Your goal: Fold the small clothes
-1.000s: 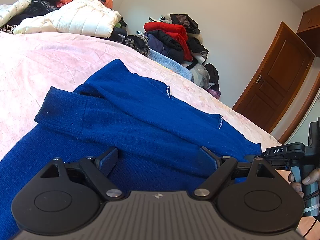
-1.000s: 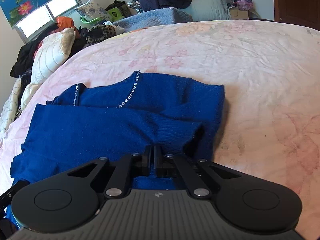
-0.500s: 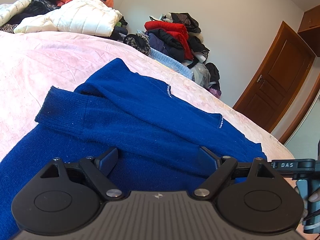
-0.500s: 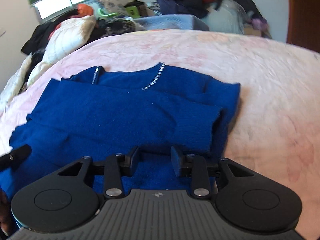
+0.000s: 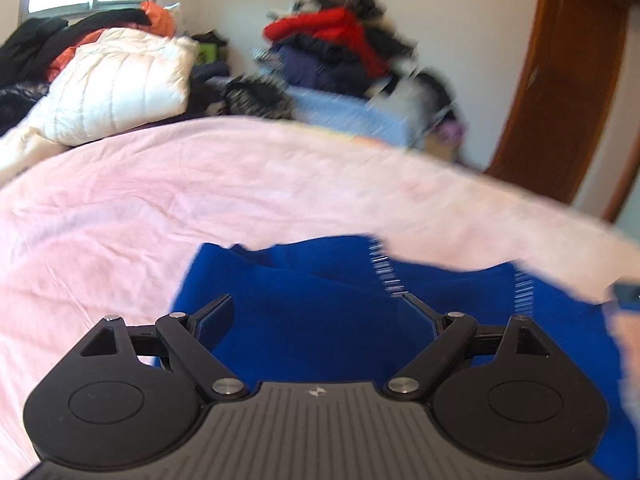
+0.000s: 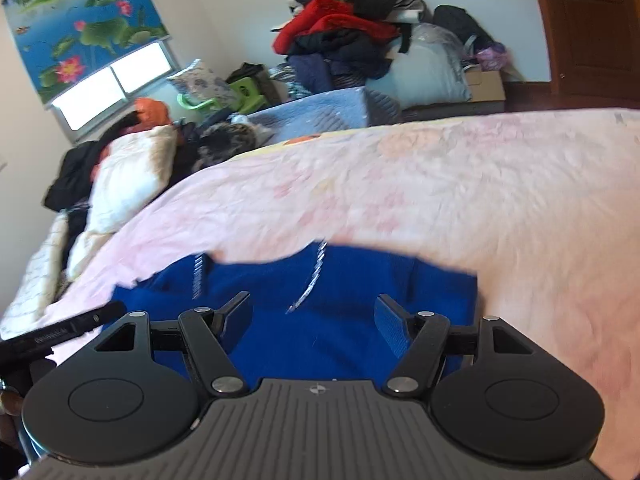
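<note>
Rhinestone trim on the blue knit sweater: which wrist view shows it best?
Right wrist view. Both strips of rhinestone trim on the blue knit sweater sit near the frame centre, though motion-blurred. The left wrist view also shows two strips, more smeared, one near the right edge.

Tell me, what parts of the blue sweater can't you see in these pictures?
- Blue sweater, left wrist view: near part hidden behind the left gripper; far edge blurred.
- Right wrist view: hem hidden behind the right gripper; beaded neckline trim smeared.
- Sleeves: cannot tell them apart in either view.
</note>
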The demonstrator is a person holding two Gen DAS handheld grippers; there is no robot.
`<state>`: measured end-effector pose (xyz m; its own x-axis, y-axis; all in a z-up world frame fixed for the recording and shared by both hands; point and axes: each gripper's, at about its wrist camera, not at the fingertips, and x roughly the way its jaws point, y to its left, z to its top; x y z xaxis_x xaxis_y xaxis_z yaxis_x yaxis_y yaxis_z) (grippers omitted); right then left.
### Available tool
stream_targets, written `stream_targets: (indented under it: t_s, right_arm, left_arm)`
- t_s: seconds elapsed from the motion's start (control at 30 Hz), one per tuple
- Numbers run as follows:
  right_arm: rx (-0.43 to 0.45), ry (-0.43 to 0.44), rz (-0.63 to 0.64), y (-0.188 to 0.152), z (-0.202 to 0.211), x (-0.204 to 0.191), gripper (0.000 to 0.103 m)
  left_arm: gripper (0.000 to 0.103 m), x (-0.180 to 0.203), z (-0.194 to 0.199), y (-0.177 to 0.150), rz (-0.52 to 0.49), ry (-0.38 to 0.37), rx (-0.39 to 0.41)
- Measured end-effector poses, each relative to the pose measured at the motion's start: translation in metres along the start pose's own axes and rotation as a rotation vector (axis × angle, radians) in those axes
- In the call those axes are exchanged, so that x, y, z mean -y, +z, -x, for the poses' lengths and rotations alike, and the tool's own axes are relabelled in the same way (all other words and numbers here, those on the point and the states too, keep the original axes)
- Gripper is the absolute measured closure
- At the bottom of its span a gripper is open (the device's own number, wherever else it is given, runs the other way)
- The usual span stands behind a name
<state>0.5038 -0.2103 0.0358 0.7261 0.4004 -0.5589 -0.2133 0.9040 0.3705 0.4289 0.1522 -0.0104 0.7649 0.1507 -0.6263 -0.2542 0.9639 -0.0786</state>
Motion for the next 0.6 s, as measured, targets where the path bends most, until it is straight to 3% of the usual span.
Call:
stream_targets:
  t_s: [0.07,0.17,0.23,0.37,0.47,0.53,0.6]
  right_arm:
    - [-0.037,-0.017,-0.011,0.012,-0.02,0.004,0.032]
    - [-0.193,-0.019,0.016,0.016,-0.056,0.007,0.033]
    - [-0.26,-0.121,0.066,0.005,-0.074,0.009,0.035]
    - [-0.203,-0.047,0.053,-0.006,-0.066,0.026,0.037]
    - [-0.225,-0.069,0.091,0.004,-0.062,0.015,0.042]
    - [-0.172,0.018,0.147,0.019,-0.05,0.002,0.041]
    - [-0.134,0.093,0.234,0.035,-0.047,-0.011,0.04]
  left_arm:
    - [0.014,0.002,-0.024,0.005,-0.039,0.053,-0.054]
    - [0.013,-0.004,-0.048,0.005,-0.054,0.078,-0.091]
    - [0.006,-0.014,-0.054,0.004,-0.042,0.06,-0.082]
    - [0.005,-0.022,-0.053,0.0,-0.052,0.05,-0.06]
    - [0.006,-0.014,-0.049,0.004,-0.08,0.071,-0.063]
    - [0.007,-0.014,-0.038,0.013,-0.069,0.0,-0.083]
    - [0.006,-0.015,-0.021,0.026,-0.046,-0.135,-0.053]
